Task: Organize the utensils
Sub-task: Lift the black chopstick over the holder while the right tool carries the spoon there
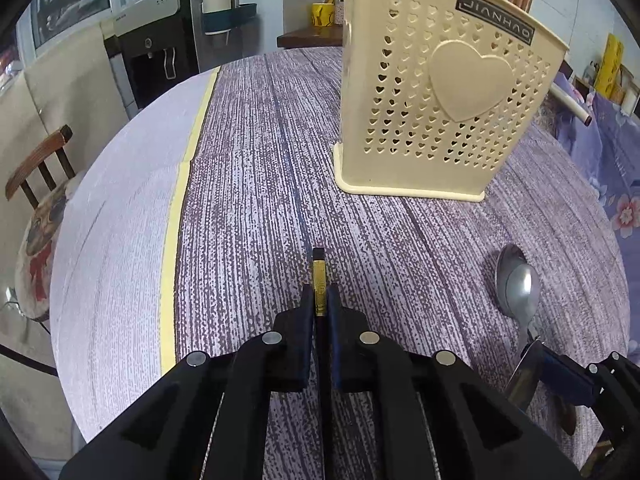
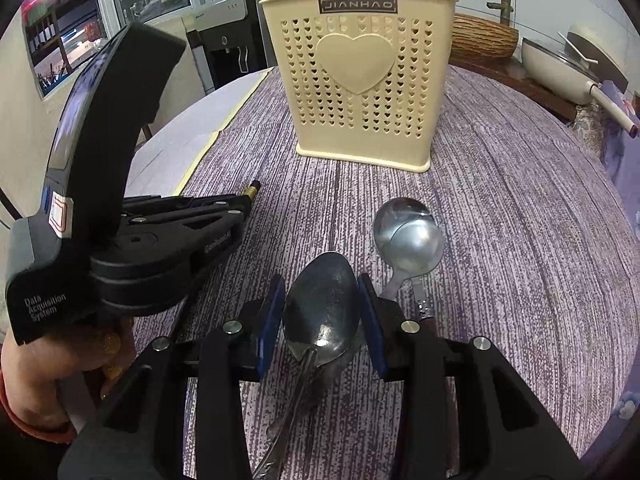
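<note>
Left gripper point(image 1: 320, 300) clamped narrow on a dark chopstick point(image 1: 319, 280), brass-tipped end poking forward. Right gripper point(image 2: 320, 312) jaws wide, flanking the bowl of a steel spoon point(image 2: 322, 308) lying on the tabletop point(image 2: 500, 240). Two more spoons point(image 2: 408, 236) overlap just beside. Cream utensil holder point(image 2: 360, 72) upright toward the far edge.

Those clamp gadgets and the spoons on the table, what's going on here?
A person is tidying cutlery with two hand-held grippers. The left gripper has its jaws shut on a dark, gold-banded chopstick. The right gripper sits with its jaws on either side of a steel spoon. Another spoon lies on the table, before the cream holder.
</note>
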{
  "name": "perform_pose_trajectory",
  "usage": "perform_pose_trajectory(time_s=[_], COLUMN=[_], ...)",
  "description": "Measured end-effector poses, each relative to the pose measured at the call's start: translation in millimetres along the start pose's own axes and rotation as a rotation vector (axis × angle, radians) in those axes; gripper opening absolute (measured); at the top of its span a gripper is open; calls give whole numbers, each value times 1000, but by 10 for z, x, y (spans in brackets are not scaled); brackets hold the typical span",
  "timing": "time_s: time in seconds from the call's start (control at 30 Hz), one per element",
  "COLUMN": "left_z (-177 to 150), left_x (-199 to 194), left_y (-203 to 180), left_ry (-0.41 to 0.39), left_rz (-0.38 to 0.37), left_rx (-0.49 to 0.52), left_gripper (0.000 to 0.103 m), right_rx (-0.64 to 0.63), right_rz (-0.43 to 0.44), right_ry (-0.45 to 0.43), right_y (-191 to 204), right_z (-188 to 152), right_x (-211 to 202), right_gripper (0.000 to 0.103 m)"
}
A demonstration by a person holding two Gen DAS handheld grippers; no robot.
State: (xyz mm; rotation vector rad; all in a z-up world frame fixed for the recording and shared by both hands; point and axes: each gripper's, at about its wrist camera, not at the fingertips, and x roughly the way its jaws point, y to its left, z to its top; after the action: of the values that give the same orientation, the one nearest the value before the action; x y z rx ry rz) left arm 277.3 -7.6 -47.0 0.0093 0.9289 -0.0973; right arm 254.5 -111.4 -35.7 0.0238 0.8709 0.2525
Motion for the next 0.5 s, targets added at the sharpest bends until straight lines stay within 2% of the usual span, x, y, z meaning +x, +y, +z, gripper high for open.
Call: perform_pose_trajectory(time_s=[0.17,0.5], left_z=[24,212], left_x=[-176,-852], left_y=[26,-8], left_ry=[-55,-232], left_rz=[-34,-90], left_rx=[-32,-48], left_gripper=[8,8], right_rx=[19,9], right_rz=[28,95], right_ry=[-42,-133], right_y=[-71,-87], right_z=[80,329], right_x=[-142,-602], right_gripper=[38,38])
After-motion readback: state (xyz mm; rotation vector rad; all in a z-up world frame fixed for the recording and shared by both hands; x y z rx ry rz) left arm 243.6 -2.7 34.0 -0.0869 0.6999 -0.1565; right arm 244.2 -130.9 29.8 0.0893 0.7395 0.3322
